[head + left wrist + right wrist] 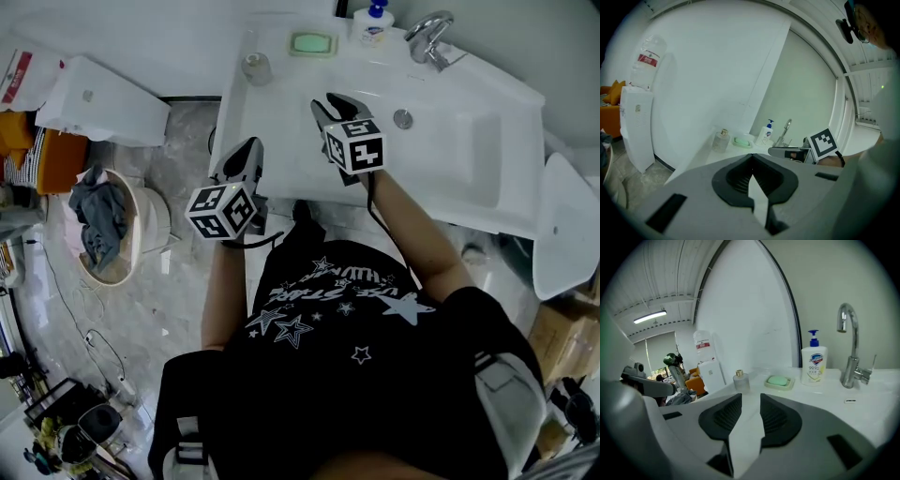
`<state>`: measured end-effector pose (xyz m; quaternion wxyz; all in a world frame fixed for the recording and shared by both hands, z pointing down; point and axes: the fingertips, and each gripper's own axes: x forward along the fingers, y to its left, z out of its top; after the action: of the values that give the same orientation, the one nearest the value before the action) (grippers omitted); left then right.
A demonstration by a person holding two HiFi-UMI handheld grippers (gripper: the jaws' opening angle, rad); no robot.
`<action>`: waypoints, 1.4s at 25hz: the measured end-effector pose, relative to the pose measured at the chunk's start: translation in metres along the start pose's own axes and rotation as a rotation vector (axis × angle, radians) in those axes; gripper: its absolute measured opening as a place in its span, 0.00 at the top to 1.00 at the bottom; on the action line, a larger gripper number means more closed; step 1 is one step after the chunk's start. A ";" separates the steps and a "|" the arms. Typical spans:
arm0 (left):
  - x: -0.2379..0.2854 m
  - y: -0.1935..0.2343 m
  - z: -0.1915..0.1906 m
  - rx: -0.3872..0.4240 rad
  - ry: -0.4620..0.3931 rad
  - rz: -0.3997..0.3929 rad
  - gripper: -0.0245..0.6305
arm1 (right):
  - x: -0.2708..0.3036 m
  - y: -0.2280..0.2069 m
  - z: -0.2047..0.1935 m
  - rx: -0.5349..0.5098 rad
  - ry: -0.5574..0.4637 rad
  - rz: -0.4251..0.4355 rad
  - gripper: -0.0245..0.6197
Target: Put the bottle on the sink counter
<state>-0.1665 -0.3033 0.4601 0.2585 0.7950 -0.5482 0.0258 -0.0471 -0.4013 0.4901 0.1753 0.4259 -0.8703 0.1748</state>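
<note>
The bottle [256,67] already stands on the sink counter [274,105], beyond my left tongs [246,152], which are closed and empty; my right tongs [334,101] gape narrowly, empty.

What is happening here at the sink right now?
A person holds a claw in each hand over the white sink counter. Both are empty: the left claw is shut, and the right claw is slightly open. The small glass bottle already stands upright on the counter, beside the soap dish.
</note>
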 end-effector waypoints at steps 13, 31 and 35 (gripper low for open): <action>-0.027 -0.102 -0.036 0.048 0.002 -0.062 0.95 | -0.121 -0.035 -0.025 0.018 -0.080 -0.096 0.91; -0.083 -0.201 -0.089 0.109 0.002 -0.064 0.95 | -0.262 -0.038 -0.090 0.048 -0.102 -0.132 0.95; -0.090 -0.214 -0.100 0.116 0.027 -0.080 0.95 | -0.281 -0.038 -0.099 0.044 -0.098 -0.145 0.95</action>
<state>0.0112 -0.1255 0.4356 0.2201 0.8294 -0.5101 0.0581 0.1606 -0.1880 0.4552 0.1351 0.4997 -0.8406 0.1597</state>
